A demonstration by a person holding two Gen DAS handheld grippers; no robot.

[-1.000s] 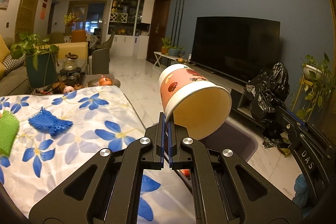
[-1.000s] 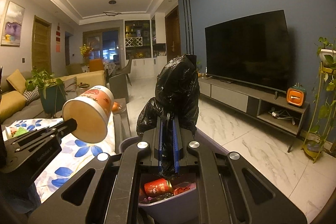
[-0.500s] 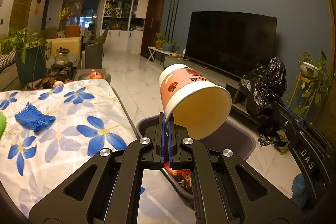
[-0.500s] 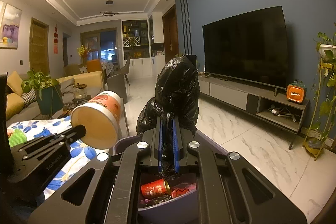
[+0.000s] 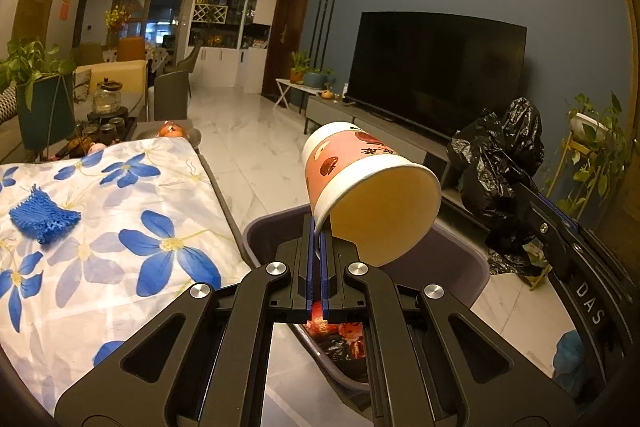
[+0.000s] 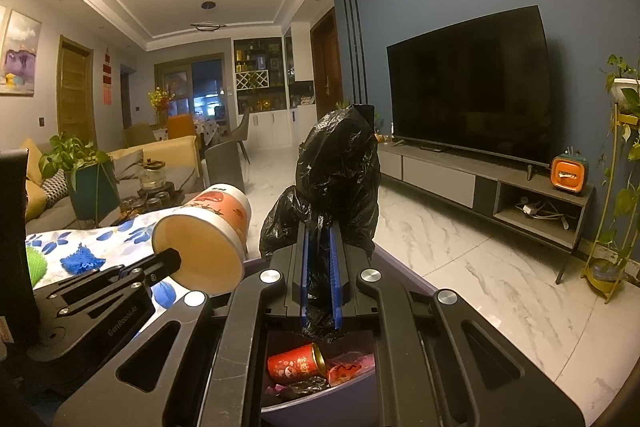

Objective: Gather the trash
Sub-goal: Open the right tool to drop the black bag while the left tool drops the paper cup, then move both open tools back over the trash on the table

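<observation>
While hovering over the purple bin, left tool pinching rim of tilted paper cup, right tool clamped on black trash bag, red can inside bin, floral tabletop beside

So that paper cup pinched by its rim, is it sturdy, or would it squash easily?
Probably light: the left tool holds the paper cup tilted by one thin spot of rim. The wall looks like thin paper, so a harder squeeze would likely dent it. It looks empty, and being round, it may roll if laid on its side.
</observation>
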